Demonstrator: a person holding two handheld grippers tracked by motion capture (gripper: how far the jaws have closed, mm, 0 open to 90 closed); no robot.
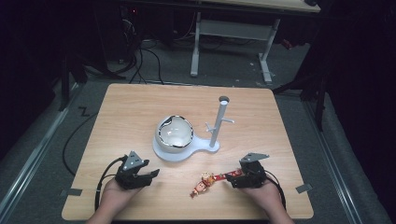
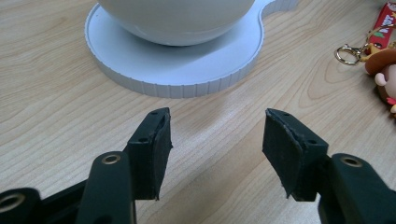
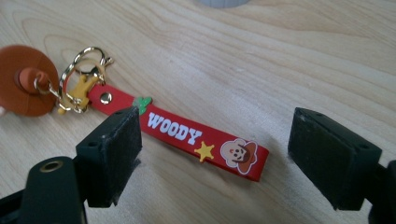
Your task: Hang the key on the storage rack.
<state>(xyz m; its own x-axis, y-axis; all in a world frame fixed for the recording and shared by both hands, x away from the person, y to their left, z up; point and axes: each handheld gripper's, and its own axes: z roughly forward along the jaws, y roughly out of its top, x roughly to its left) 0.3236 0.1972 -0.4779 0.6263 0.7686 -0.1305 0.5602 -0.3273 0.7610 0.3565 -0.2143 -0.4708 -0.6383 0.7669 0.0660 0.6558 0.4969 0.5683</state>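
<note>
The right tool (image 3: 215, 154) is spread wide around the red Woody strap (image 3: 187, 137), untouched on the surface (image 1: 126, 116); the left tool (image 2: 217, 149) is spread, empty.

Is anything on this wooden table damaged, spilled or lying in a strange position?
Only the white bowl with a dark rim: it leans tilted on its white round base instead of sitting level. Nothing looks spilled or broken.

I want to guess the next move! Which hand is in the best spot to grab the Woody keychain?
Probably the right gripper: its open jaws sit either side of the red strap. The left gripper is open over bare table, keychain off to its side.
</note>
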